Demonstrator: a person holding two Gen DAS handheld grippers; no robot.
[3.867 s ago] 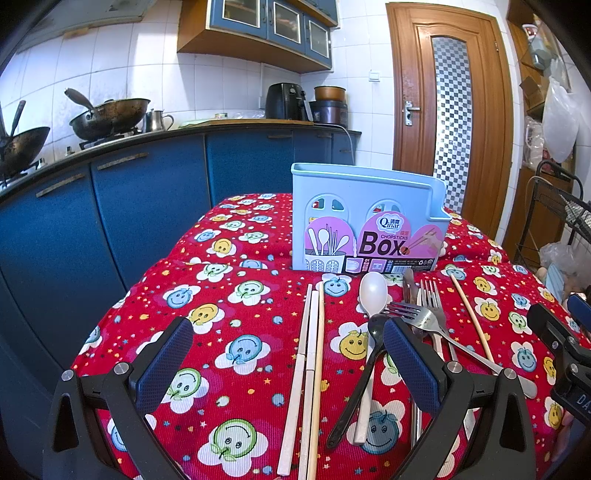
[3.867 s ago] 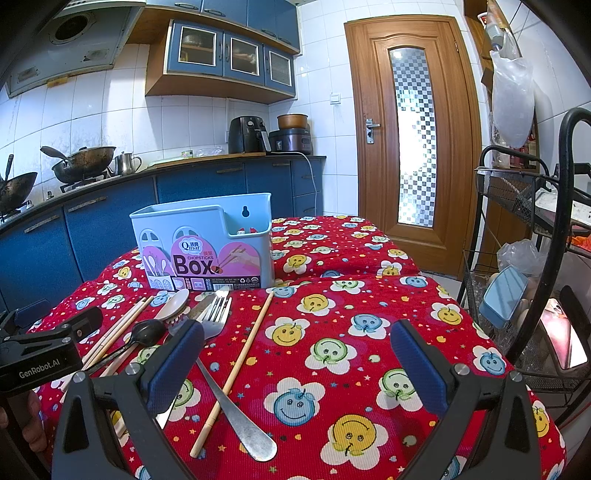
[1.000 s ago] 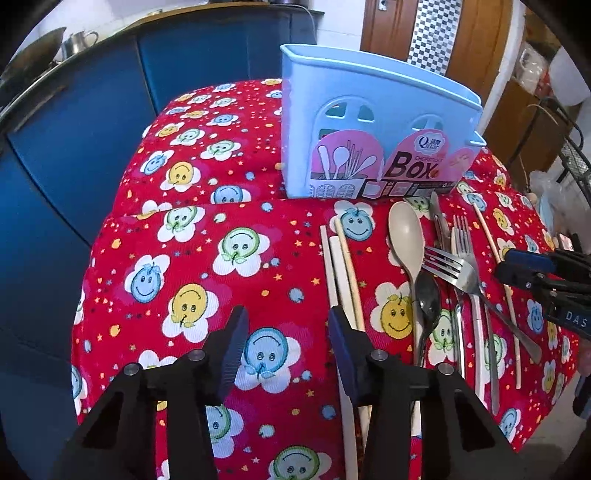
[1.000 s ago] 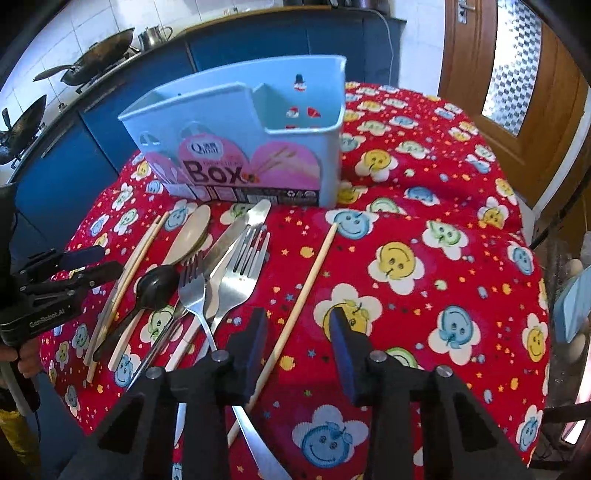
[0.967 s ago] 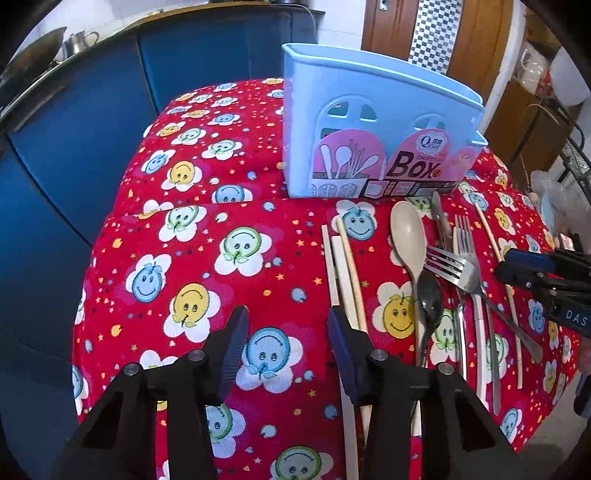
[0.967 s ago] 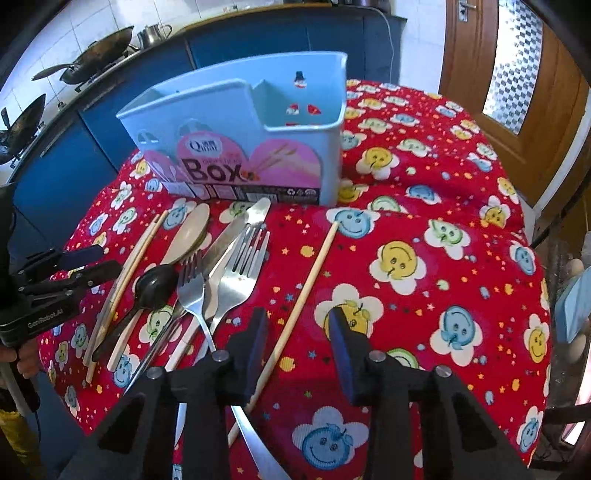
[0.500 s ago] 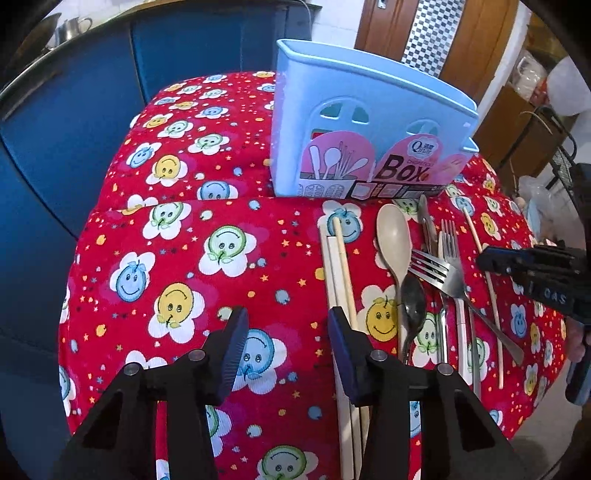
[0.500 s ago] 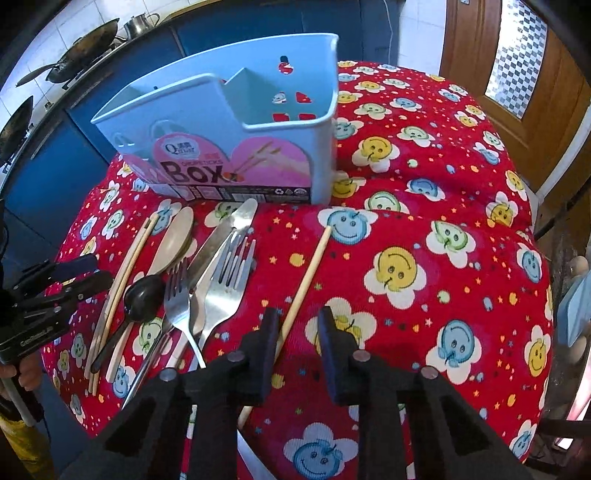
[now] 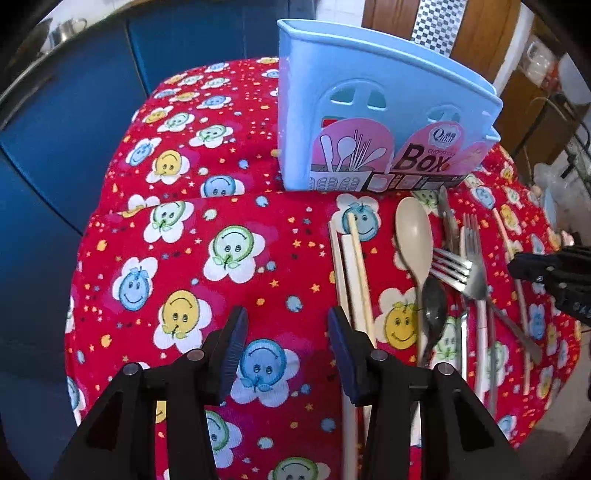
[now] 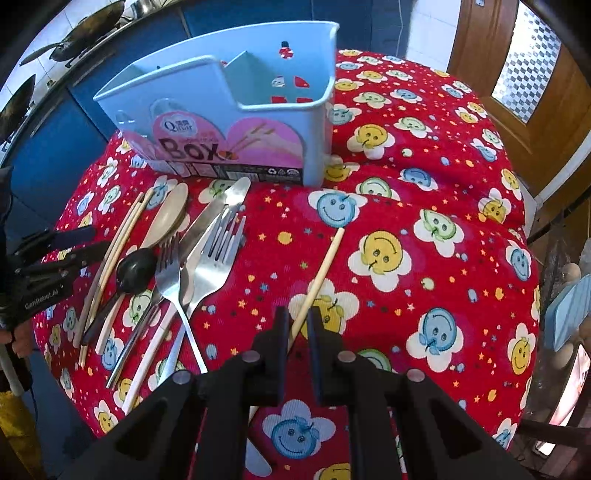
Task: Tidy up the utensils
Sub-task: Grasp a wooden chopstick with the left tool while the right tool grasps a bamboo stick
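A light blue utensil box (image 10: 236, 107) stands on the red smiley tablecloth; it also shows in the left wrist view (image 9: 373, 110). In front of it lie several chopsticks (image 9: 352, 266), a beige spoon (image 9: 413, 229), a black spoon (image 10: 135, 269), forks (image 10: 214, 258) and a knife (image 10: 221, 206). My right gripper (image 10: 297, 325) has its fingers closed around a single chopstick (image 10: 325, 266) lying apart to the right. My left gripper (image 9: 284, 332) is open and empty above the cloth, its right finger beside the chopsticks.
Blue kitchen cabinets (image 9: 74, 110) stand to the left with woks (image 10: 88, 33) on the counter. A wooden door (image 10: 517, 74) is at the back right. The table's edge drops off close in front.
My right gripper has moved down onto the single chopstick and closed its fingers on it. My left gripper has come a little nearer the chopsticks, narrower than at the start.
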